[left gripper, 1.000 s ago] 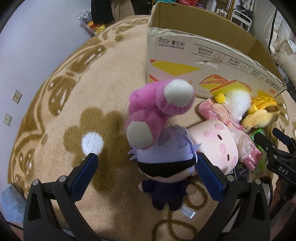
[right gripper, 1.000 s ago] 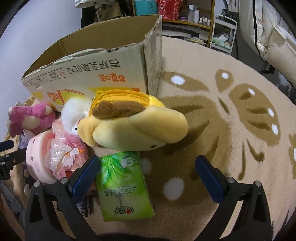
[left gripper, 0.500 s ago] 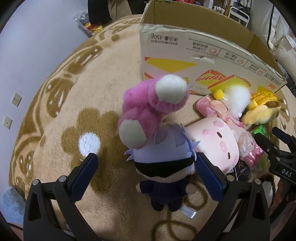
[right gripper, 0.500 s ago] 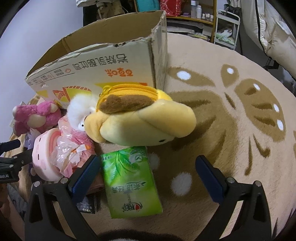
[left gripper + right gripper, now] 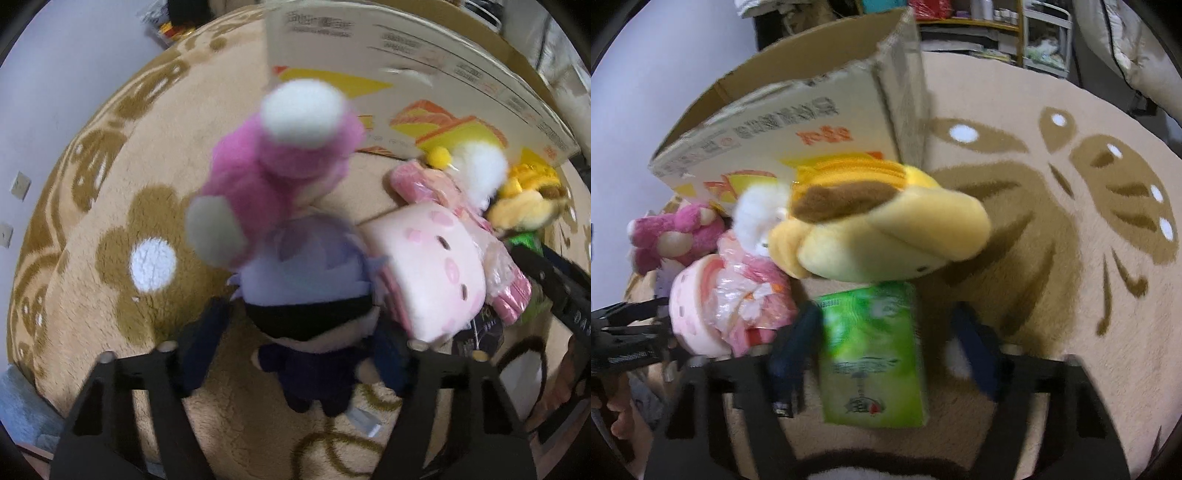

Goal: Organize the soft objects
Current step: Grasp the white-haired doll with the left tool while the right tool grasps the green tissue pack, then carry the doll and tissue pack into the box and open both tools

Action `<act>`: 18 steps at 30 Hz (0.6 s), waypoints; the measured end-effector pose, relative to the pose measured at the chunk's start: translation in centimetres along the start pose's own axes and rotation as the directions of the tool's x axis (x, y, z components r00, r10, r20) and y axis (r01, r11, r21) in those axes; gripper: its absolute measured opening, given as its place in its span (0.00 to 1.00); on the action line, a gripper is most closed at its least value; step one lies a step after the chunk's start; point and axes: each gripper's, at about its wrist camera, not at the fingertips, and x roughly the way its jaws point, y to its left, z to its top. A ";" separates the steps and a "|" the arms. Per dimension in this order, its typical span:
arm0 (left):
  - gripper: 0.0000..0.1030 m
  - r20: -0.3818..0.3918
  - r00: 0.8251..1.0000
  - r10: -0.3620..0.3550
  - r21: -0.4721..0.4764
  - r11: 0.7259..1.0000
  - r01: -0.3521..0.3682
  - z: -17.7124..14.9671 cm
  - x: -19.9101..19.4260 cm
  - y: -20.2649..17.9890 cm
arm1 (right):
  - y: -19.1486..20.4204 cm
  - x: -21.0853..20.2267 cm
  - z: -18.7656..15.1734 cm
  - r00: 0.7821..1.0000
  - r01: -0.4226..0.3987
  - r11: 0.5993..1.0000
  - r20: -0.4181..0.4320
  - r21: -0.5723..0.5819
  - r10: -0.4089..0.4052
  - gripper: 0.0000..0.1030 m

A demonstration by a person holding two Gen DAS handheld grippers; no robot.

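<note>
Left wrist view: left claw spread, flanking purple-haired doll on rug, pink bear leaning over it. Right claw spread astride green tissue pack before cardboard box. Risk: closing may snag the bear too.

The rug was deep, fleecy pile. The pink bear was shaggy plush, the yellow pouch smooth velour. A doll wore crinkled glossy plastic wrap. The tissue pack looked slick film; the box matt printed cardboard.
</note>
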 end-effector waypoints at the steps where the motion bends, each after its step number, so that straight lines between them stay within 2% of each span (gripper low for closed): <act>1: 0.55 0.003 1.000 -0.003 0.006 1.000 0.003 -0.1 -0.1 -0.3 | 0.2 0.0 0.1 0.999 -0.034 0.999 -0.003 -0.009 0.034 0.55; 4: 0.54 0.024 0.999 0.036 0.026 0.999 -0.037 -0.4 -0.4 -0.9 | 0.9 -0.1 0.0 0.999 -0.049 0.999 -0.008 -0.020 0.049 0.55; 9: 0.54 0.059 0.997 0.054 0.002 0.999 -0.054 -0.9 -1.3 -1.0 | 1.4 -0.2 0.2 0.997 -0.081 0.997 -0.002 -0.014 0.081 0.54; 15: 0.54 0.102 0.990 0.093 0.015 0.995 -0.095 -1.6 -3.1 -1.1 | 2.3 -2.4 -0.1 0.992 -0.109 0.994 0.069 -0.016 0.110 0.54; 18: 0.54 0.125 0.987 0.100 0.013 0.995 -0.102 -1.9 -4.0 -1.4 | 2.9 -4.1 0.4 0.982 -0.150 0.988 0.109 -0.029 0.152 0.53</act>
